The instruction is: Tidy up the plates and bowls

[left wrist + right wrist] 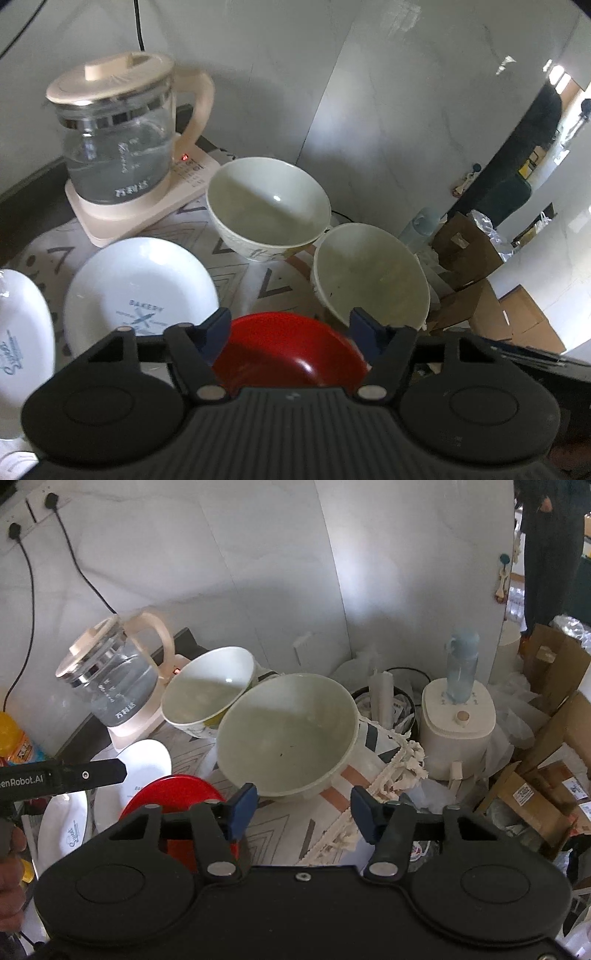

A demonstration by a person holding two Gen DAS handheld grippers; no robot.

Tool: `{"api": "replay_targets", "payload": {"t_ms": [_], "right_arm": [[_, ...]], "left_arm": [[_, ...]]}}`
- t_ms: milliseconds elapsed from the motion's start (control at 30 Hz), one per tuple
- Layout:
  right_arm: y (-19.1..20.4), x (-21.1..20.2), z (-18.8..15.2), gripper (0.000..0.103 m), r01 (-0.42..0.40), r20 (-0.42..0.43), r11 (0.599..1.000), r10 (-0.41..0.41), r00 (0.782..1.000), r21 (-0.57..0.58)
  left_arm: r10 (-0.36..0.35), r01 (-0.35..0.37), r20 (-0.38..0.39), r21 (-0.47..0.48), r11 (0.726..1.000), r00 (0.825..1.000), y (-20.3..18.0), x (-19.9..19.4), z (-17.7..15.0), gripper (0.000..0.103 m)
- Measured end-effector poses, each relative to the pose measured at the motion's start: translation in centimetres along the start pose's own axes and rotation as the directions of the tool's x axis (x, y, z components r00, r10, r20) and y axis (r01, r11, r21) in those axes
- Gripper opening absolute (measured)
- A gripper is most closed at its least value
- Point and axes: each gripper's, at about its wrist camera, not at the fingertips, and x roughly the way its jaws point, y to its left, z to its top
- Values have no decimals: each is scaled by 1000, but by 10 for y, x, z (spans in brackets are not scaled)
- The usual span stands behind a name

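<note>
Low over the surface, the left gripper (290,330) points toward the back wall with its blue-padded fingers spread wide on either side of a red plate (291,350), not visibly touching it. The right gripper (300,810) aims the same way, tilted slightly down, fingers likewise parted and holding nothing, just short of a large pale bowl (288,734). That bowl leans, its glossy hollow facing the camera, with small dark specks inside. Behind it and just beside it, a second white bowl (208,694) tips similarly, with a printed motif outside. Two white plates (140,288) printed with blue lettering lie flat on the patterned cloth (240,269), near a glass kettle (118,133).
</note>
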Motion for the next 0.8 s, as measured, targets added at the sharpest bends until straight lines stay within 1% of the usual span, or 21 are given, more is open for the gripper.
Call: {"api": "replay_targets", "payload": {"t_ms": [67,167,200,433,567,700,800], "right_arm": [[-5,9,5,43,-4,-25,1000,4,1000,6],[-13,19,13,39,-16,-45,1000,16,999,-3],[-15,23,16,38,-17,-53,1000,17,998,-5],[-29,48,33,32,-36,-108,999,34,994,-14],[-35,62,40,27,-59,-141,998,55,988,-20],[-39,75,47,25,-69,-174,997,64,983,-26],[-42,85,52,25,-75,-197,997,67,978,-33]], "left_arm": [[-3,3,-11,-19,1000,1000,-3,8,4,63],[3,-3,-19,-32,999,1000,-10,22,8,59],[5,-6,-25,-41,999,1000,-12,26,10,57],[23,-28,-57,-94,995,998,-20,54,14,50],[28,-38,-72,-128,991,997,-22,70,17,41],[32,-49,-98,-173,984,995,-22,87,19,29],[39,-60,-112,-196,979,993,-23,98,21,25]]}}
